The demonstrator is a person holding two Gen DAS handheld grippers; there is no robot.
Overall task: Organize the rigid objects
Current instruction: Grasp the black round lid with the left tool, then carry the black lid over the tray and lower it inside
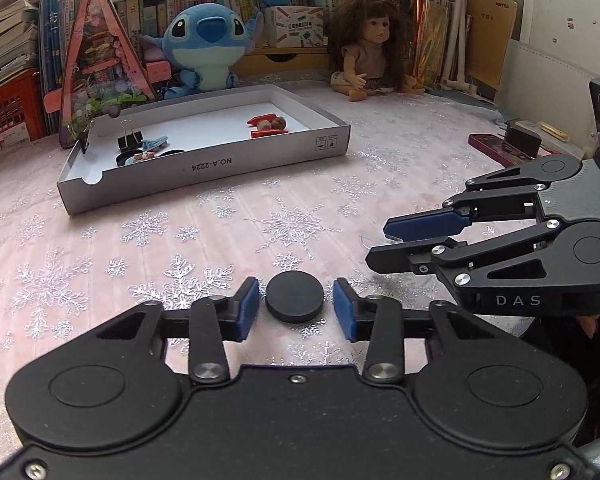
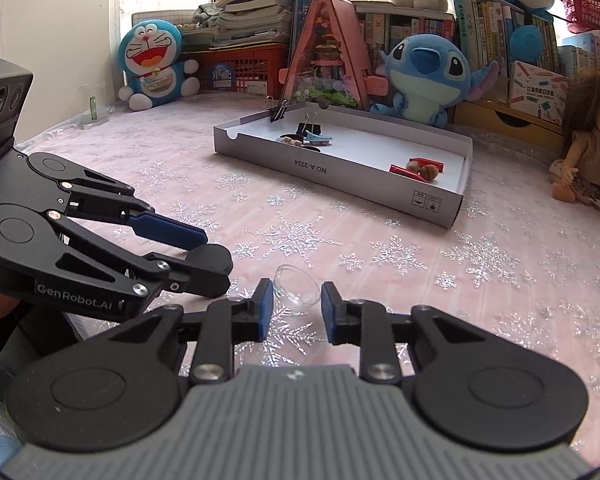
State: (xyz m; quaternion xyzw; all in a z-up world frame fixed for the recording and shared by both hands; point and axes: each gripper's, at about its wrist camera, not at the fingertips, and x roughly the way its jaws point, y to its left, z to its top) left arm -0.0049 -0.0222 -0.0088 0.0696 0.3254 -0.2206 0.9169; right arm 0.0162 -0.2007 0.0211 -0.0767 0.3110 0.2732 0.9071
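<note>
Left gripper (image 1: 296, 306) pads closed on black disc (image 1: 294, 296), low over snowflake tablecloth (image 1: 160, 240). Right gripper (image 2: 296, 306) just beside it, pads pinching tilted small glass bowl (image 2: 297, 289). Cardboard tray (image 1: 220, 168) well ahead of both, long side facing grippers, clips and red pieces already inside; neither hand clearly nearer.

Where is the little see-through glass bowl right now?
The glass bowl sits low in the middle of the right wrist view, tilted on the snowflake tablecloth between the right tongs, near the black disc.
</note>
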